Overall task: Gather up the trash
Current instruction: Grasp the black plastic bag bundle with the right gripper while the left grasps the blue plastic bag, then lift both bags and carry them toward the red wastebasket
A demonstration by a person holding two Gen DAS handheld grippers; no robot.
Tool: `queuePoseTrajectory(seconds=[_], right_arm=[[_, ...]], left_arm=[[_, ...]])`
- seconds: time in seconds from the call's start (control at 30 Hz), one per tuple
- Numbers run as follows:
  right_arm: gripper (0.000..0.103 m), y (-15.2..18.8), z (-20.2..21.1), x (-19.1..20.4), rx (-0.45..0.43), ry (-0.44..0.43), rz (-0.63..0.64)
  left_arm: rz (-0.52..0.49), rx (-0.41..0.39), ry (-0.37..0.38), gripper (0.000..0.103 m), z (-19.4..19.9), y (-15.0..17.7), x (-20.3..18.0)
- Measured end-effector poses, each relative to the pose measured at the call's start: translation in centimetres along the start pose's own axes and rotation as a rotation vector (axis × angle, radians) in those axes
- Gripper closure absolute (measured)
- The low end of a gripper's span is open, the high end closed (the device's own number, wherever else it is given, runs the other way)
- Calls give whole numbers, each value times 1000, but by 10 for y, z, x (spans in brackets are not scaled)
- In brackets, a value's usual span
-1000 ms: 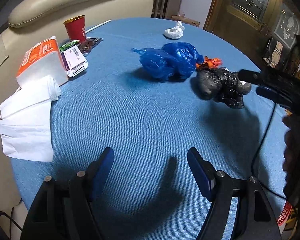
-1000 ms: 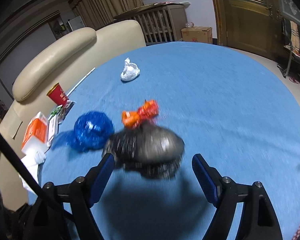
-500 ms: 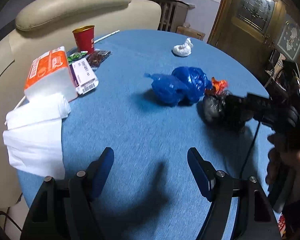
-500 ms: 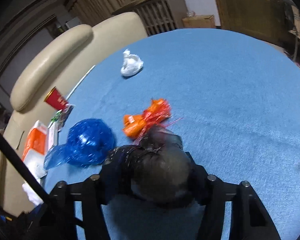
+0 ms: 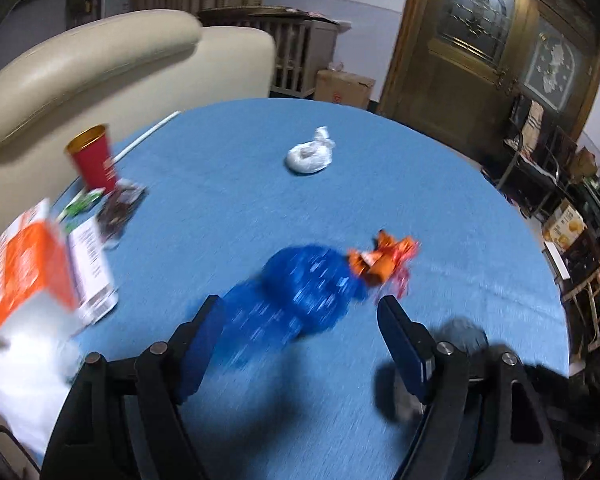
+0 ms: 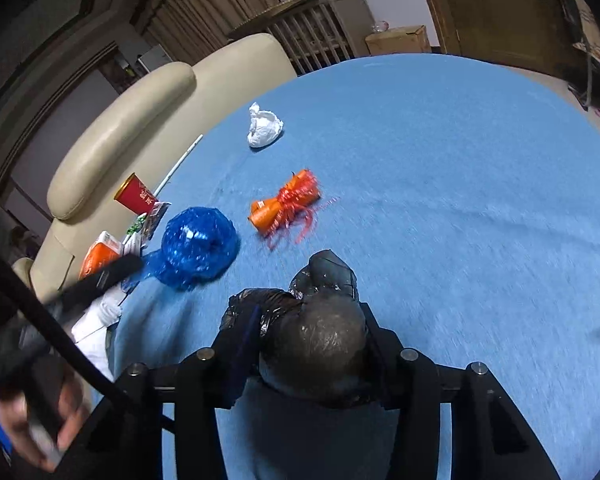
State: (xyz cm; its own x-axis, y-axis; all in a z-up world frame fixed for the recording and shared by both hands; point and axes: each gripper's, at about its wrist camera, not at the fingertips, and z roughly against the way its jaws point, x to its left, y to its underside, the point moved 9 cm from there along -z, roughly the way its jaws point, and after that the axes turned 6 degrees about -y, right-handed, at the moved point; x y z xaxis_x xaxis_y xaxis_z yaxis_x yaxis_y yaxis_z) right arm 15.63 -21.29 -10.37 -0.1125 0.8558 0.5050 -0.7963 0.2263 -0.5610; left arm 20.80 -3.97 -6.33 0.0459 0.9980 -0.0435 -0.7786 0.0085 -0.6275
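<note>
A black trash bag [image 6: 320, 336] sits between the fingers of my right gripper [image 6: 308, 320]; its jaws are closing and the pads press on the bag's sides. On the blue table ahead of it lie an orange wrapper [image 6: 286, 206], a crumpled blue plastic bag [image 6: 198, 246] and a knotted white bag [image 6: 264, 128]. In the left wrist view my left gripper [image 5: 298, 306] hovers over the blue bag [image 5: 308, 288], its jaws opening, its pads apart from the bag. The orange wrapper [image 5: 384, 260] lies just right of that bag, the white bag [image 5: 310, 154] farther back.
At the table's left edge stand a red paper cup [image 5: 94, 164], an orange tissue pack [image 5: 28, 264], small packets [image 5: 120, 208] and white tissues [image 5: 24, 380]. A cream padded chair [image 5: 100, 60] backs that side. The blue tablecloth [image 5: 440, 200] stretches right.
My right gripper has shut onto the black bag, which was loose between its open fingers. My left gripper has moved forward across the table until the blue bag lies at its fingertips.
</note>
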Motion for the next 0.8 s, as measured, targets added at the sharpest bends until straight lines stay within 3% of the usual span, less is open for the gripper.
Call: queuePoseTrajectory(seconds=[0.17, 0.27, 0.3, 0.33, 0.43, 0.8], right_arm=[[53, 8, 17, -8, -18, 4, -23], [53, 9, 24, -12, -27, 8, -27], [53, 10, 26, -13, -30, 7, -30], [53, 10, 28, -13, -31, 5, -31], [53, 12, 31, -11, -37, 1, -30], [53, 26, 46, 4, -59, -20, -30]], left_arm=[[-49, 67, -60, 24, -42, -7, -10], [-44, 126, -54, 26, -61, 2, -8], [-42, 129, -48, 46, -63, 3, -7], [-52, 126, -46, 47, -62, 5, -6], [-49, 112, -30, 51, -47, 13, -2], [-8, 72, -85, 52, 22, 63, 25]])
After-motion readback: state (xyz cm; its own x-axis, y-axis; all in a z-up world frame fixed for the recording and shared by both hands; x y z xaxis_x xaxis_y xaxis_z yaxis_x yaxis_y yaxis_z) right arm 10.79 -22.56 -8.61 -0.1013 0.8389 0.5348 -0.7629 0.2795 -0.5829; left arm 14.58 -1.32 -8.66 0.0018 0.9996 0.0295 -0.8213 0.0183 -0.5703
